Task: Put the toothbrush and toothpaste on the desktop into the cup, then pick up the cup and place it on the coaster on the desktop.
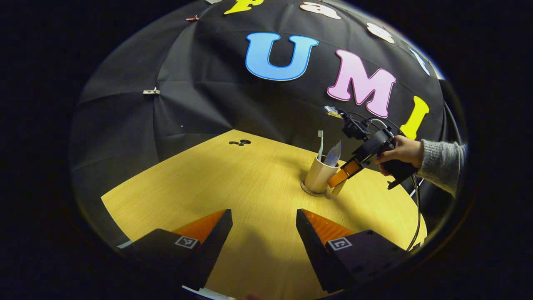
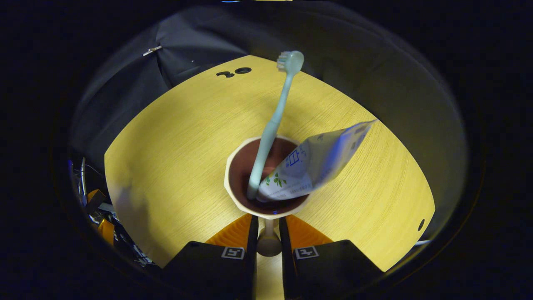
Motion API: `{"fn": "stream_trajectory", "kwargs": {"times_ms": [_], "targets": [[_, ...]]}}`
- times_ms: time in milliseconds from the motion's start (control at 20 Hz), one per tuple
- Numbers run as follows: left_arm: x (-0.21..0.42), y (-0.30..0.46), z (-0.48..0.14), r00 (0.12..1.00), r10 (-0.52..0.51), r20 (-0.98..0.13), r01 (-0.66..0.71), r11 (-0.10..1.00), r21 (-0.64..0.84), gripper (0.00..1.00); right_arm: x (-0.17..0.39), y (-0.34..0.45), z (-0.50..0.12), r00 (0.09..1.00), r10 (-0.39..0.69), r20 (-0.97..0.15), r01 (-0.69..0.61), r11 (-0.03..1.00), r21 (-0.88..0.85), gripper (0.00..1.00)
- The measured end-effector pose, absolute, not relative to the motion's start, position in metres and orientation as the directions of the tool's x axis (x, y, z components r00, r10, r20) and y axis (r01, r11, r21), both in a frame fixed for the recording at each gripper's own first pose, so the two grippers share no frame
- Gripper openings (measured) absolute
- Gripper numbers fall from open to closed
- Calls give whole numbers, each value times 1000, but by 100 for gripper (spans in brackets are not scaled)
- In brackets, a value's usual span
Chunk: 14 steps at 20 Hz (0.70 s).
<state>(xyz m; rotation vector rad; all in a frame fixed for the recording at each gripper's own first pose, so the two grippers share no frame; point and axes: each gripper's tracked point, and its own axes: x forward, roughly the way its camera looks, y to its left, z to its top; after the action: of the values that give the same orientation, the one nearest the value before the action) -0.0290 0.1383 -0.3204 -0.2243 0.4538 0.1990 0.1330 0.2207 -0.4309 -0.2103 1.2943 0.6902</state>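
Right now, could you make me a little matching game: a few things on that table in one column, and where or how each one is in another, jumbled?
Column one:
1. toothbrush
2. toothpaste
3. cup
4. left gripper

Column two:
A. jaws apart, nothing between them
B. stands on the coaster, its handle between the right gripper jaws
C. stands in the cup, bristles up
D. leans in the cup, crimped end sticking out

Pairs: 1-C, 2-D, 3-B, 4-A
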Motion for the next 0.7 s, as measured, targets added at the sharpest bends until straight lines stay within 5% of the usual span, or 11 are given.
{"fn": "stream_trajectory", "kwargs": {"times_ms": [150,550,700], "targets": [[-30,137,-318,880,140,-454,-240,956,-170,97,133,218,-423,114,360,-926,-563,791,239,31],[-30,129,-302,886,131,-445,-209,969,-129,97,134,196,-384,202,385,-901,-517,823,235,100],[-29,123,-292,888,125,-442,-194,974,-116,97,131,182,-364,249,397,-883,-484,841,241,99]]}}
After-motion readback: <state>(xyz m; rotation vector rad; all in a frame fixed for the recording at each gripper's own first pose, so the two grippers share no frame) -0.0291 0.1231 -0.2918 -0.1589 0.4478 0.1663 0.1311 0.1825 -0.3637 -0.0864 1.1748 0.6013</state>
